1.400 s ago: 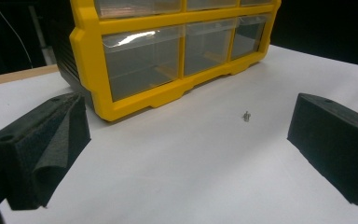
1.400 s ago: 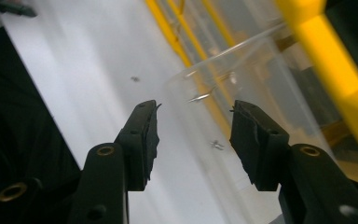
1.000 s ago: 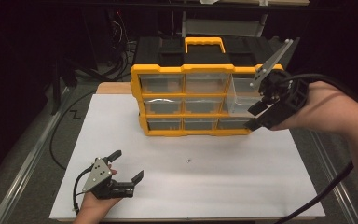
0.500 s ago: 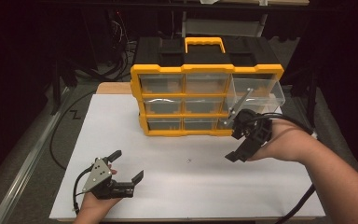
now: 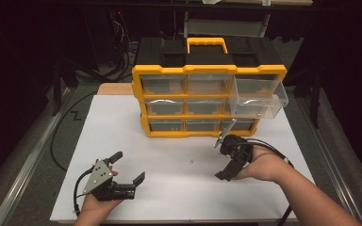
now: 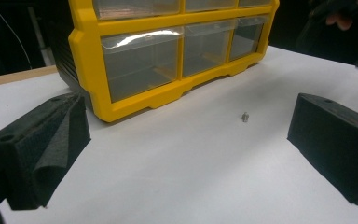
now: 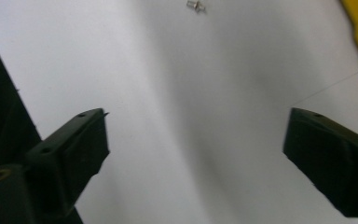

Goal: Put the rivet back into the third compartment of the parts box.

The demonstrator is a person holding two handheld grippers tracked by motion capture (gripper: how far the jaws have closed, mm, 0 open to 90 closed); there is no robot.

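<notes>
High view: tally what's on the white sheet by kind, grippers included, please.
Yellow drawer organizer: 1
Clear drawers in it: 9, with the top right drawer pulled out
Small metal screw: 1
Grippers: 2, the left gripper and the right gripper, both open and empty
Total: 13

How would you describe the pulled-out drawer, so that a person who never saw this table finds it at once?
Look at the yellow drawer cabinet with the yellow handle, standing at the back of the white board. In its top row, at the right end, sits a clear plastic drawer. It alone sticks out toward the person, while all the other drawers are pushed in.
</notes>
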